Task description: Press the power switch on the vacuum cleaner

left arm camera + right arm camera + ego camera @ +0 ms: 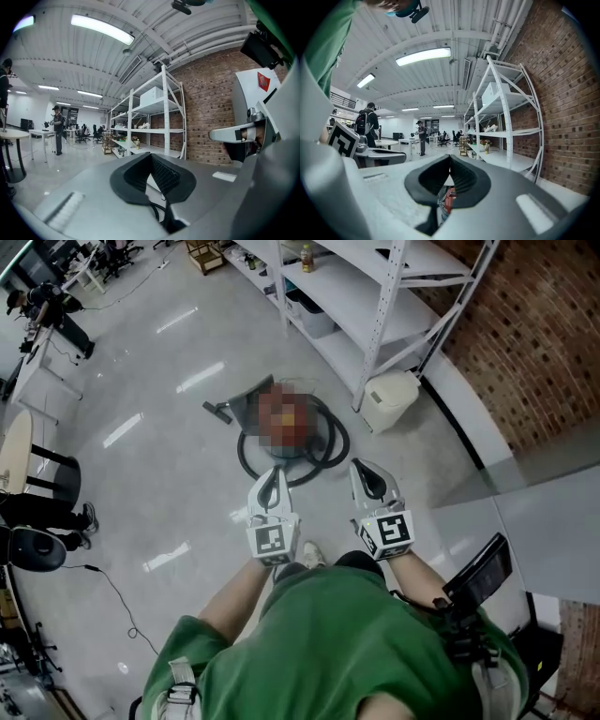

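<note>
I hold both grippers out low in front of me, side by side and apart from each other. The left gripper (273, 476) has its jaws brought together, the ribbed black pads (164, 174) meeting at the tips with nothing caught between them. The right gripper (362, 471) is the same: jaws together and empty, pads touching.

The vacuum cleaner (284, 423) sits on the glossy grey floor (169, 456) ahead of me, beyond both sets of jaws and not touched by either. It lies slightly nearer the left gripper's line than the right's. It is a squat canister type. The body reads as reddish with some orange, over a darker base, though I cannot make out its fine detail from the head view. I cannot pick out the power switch in any view. A black hose (343, 442) loops round the body in a loose ring on the floor. A black nozzle (219, 412) lies at the far left side of the canister.

Through the gap under my right gripper's pads, a narrow slice of the red and orange body (449, 199) shows. Under the left gripper's pads I see only a curve of the black hose (157, 211).

A white shelving rack (375, 296) stands to the right of the vacuum cleaner. A small white bin (389, 397) sits at the rack's foot, near a brick wall (534, 343).
</note>
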The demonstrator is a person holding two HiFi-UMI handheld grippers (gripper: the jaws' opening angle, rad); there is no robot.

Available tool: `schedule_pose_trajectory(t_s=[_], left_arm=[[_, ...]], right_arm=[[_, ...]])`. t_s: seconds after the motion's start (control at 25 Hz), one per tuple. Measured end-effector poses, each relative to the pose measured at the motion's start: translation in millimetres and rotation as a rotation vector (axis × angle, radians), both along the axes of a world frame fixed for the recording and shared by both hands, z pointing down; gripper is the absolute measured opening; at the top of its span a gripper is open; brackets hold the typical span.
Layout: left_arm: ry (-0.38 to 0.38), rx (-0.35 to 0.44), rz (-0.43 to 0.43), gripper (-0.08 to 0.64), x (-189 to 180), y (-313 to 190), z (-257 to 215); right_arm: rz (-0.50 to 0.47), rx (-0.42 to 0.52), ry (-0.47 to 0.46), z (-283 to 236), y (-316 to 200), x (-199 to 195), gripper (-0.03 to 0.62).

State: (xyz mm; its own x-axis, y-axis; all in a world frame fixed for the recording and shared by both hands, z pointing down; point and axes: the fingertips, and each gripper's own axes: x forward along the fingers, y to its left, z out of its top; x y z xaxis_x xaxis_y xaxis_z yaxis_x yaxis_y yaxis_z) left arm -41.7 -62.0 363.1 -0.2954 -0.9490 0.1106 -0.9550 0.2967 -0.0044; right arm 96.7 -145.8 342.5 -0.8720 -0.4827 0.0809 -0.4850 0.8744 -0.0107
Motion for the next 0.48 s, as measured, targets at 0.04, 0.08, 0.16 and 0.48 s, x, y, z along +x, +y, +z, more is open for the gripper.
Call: schedule_pose_trajectory(t_s=[0.04, 0.08, 0.16, 0.48], left_arm=[[0.007, 0.003, -0.007, 0.006, -5.8, -0.6, -0.4], [0.012, 0.004, -0.014, 0.006, -11.4, -1.0, -0.2], [0.010, -0.009, -0.037, 0.006, -23.8, 0.1, 3.8], [0.005, -0.021, -0.104, 0.006, -61.7, -17.2, 11.0]], right_arm=[[-0.009, -0.004, 0.005, 2.2, -0.8, -6.9, 0.003], [-0.019, -0.005, 0.009, 4.3, -1.8, -13.6, 0.003], [-0.038, -0.003, 0.013, 6.5, -5.3, -27.3, 0.003], [-0.095, -0.017, 0.020, 12.5, -37.2, -72.7, 0.003]])
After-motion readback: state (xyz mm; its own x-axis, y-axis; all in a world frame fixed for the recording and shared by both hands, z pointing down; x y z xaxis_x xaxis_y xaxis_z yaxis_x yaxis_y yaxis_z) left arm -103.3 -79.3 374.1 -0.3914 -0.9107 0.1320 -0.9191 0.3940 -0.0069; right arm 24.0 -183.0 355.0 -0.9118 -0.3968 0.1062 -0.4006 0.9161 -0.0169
